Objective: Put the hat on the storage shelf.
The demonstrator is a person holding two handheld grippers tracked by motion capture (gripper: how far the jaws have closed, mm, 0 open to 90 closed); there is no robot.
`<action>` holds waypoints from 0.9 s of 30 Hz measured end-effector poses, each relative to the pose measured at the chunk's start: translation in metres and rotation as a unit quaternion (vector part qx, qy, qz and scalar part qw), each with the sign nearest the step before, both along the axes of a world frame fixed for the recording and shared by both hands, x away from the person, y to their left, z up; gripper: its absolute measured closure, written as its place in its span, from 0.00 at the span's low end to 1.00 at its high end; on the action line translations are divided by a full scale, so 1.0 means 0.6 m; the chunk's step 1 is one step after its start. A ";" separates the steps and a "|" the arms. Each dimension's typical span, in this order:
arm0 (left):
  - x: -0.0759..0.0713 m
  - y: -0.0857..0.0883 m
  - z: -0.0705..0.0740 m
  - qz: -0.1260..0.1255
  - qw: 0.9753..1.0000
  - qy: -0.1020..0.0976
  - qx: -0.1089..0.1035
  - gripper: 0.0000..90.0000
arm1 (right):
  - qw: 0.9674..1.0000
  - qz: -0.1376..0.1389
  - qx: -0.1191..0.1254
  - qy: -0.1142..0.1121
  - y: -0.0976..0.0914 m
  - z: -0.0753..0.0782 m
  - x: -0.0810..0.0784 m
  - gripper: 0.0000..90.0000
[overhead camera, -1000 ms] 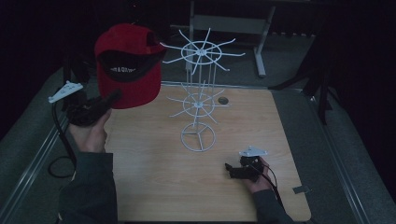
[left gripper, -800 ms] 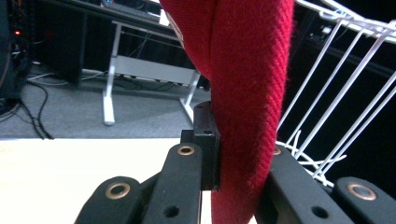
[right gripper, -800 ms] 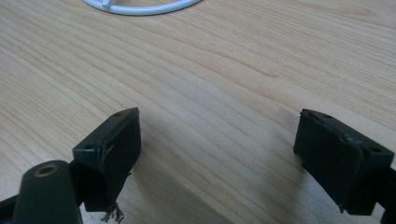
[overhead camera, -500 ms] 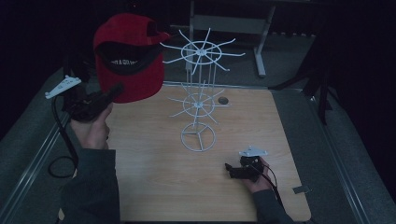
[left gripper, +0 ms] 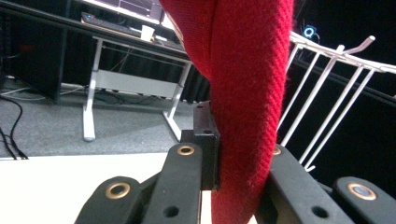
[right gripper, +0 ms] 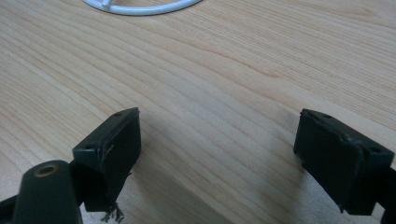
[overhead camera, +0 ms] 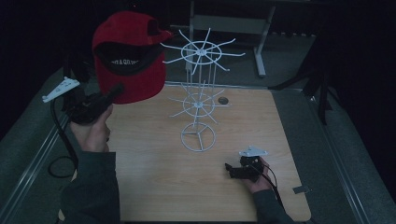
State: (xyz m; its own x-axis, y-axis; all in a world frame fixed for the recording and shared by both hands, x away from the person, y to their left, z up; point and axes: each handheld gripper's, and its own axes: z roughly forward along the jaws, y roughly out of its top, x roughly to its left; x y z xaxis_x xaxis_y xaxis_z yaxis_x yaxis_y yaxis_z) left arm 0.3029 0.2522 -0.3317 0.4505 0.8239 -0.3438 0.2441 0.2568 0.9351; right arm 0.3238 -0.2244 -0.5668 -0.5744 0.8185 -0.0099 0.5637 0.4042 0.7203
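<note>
— So, what was the left gripper point(overhead camera: 114, 91) doing?

— Its two black jaws were pinched tight on the red cap point(overhead camera: 128, 56). In the left gripper view the thick red cloth point(left gripper: 243, 93) ran down between the jaws and was squeezed from both sides.

— Where was the cap?

— Up in the air, over the far left part of the wooden table point(overhead camera: 154, 186). The left hand point(overhead camera: 93, 133) held the gripper high, so the cap hung above the table's edge. You could see the dark inside of the cap, with some white words I could not read. Its brim pointed toward the white wire rack point(overhead camera: 200, 93).

— Was the cap touching the rack?

— I could not tell. It was just beside the top ring of hooks. In the left gripper view the white hooks point(left gripper: 336, 84) rose close behind the red cloth.

— What about the other gripper?

— The right gripper point(overhead camera: 231, 169) sat low on the table, near the front right, held in the right hand point(overhead camera: 257, 179). Its jaws were spread wide apart with nothing in them. In the right gripper view there was bare wood point(right gripper: 210, 93) between them, and the round white foot of the rack point(right gripper: 140, 7) showed at the top.

— And the rack?

— It stood upright in the middle of the table, with a small ring of hooks low down and a big one on top.
</note>
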 end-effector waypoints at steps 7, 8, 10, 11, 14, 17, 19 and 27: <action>-0.006 -0.002 0.001 -0.009 1.000 -0.004 0.003 0.95 | 1.000 0.000 0.000 0.000 0.000 0.000 0.000 0.16; -0.007 -0.002 0.000 -0.009 1.000 -0.005 0.003 0.95 | 1.000 0.000 0.000 0.000 0.000 0.000 0.000 0.16; -0.009 -0.003 0.000 -0.009 1.000 -0.005 0.003 0.95 | 1.000 0.000 0.000 0.000 0.000 0.000 0.000 0.16; -0.009 -0.003 0.000 -0.009 1.000 -0.005 0.003 0.95 | 1.000 0.000 0.000 0.000 0.000 0.000 0.000 0.16; -0.014 0.000 -0.007 -0.008 1.000 -0.007 0.003 0.95 | 1.000 0.000 0.000 0.000 0.000 0.000 0.000 0.16; -0.017 0.003 -0.012 -0.009 1.000 -0.004 0.000 0.95 | 1.000 0.000 0.000 0.000 0.000 0.000 0.000 0.16; -0.021 0.005 -0.017 -0.009 1.000 -0.002 0.000 0.95 | 1.000 0.000 0.000 0.000 0.000 0.000 0.000 0.16; -0.036 0.002 -0.039 -0.016 1.000 -0.009 0.004 0.95 | 1.000 0.000 0.000 0.000 0.000 0.000 0.000 0.16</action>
State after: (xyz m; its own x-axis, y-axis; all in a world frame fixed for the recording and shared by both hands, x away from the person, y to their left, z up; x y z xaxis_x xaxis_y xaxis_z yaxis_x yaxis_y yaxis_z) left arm 0.2810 0.2532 -0.3548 0.4823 0.8119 -0.3290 0.2343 0.2423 0.9415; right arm 0.3239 -0.2244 -0.5668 -0.5749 0.8181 -0.0105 0.5629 0.4049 0.7206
